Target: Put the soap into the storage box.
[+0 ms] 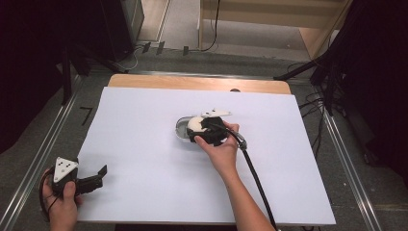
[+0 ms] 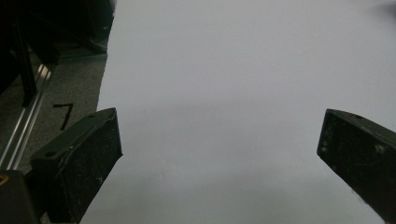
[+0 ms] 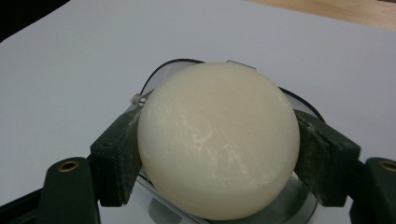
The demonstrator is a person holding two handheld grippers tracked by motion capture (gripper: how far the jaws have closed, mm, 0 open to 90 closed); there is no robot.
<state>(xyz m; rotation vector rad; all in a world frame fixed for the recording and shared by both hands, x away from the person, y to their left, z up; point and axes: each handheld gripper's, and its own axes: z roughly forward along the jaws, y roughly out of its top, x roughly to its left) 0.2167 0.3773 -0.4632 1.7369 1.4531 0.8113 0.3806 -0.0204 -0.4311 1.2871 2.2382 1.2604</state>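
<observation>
right gripper (image 3: 218, 154): jaws pressed against both sides of a round cream-white bar of soap (image 3: 218, 144), one pad on each flank, so it is pinching the soap. the soap's face is smooth with faint scratches. directly under and behind the soap sits a shallow clear dish with a metal-looking rim (image 3: 299, 205); the rim shows around the soap's upper edge and below it. whether the soap rests on the dish or is held just above it, cannot tell.

high view: right gripper (image 1: 204, 130) sits near the middle of the white sheet (image 1: 144, 159) that covers the table, right hand (image 1: 219, 149) wrapped around it, black cable trailing back toward the near edge. soap (image 1: 195, 123) shows as a pale patch at the gripper's tip, over the dish (image 1: 181, 127).

left gripper (image 1: 98, 174): at the near left corner of the sheet, held in the left hand (image 1: 62, 202), well apart from the soap. in its own view the left gripper (image 2: 219, 149) has its jaws spread wide with bare white sheet between them, pinching nothing.

wooden table edge (image 1: 197, 83) shows beyond the sheet's far side.
</observation>
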